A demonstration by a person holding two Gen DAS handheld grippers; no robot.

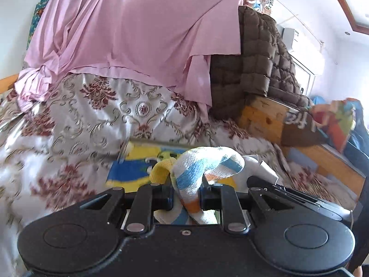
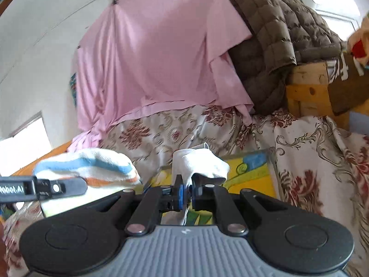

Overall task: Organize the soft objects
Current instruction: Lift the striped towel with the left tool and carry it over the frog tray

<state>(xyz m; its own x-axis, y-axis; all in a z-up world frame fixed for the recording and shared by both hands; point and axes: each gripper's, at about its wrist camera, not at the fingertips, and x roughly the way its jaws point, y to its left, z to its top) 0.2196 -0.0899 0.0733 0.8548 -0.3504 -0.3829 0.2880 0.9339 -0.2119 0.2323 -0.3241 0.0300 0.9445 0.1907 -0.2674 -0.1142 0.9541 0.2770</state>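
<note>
My left gripper (image 1: 187,192) is shut on a bunched striped towel (image 1: 203,166), white with blue and orange bands, beside a yellow cloth edge (image 1: 160,170). In the right wrist view, my right gripper (image 2: 187,192) is shut on a white corner of the towel (image 2: 200,164), which folds over the fingers. The striped part of the towel (image 2: 92,164) shows at left, with the left gripper's black side (image 2: 46,188) in front of it. Below both grippers lies a yellow and blue cloth (image 1: 133,170) on the bed, the same yellow and blue cloth (image 2: 249,173) showing under the right gripper.
The floral bedcover (image 1: 92,115) spreads over the bed. A pink sheet (image 1: 129,30) hangs behind it, next to a brown quilted blanket (image 1: 258,53) draped over a wooden frame (image 1: 263,117). A colourful cloth (image 1: 334,120) lies at the far right.
</note>
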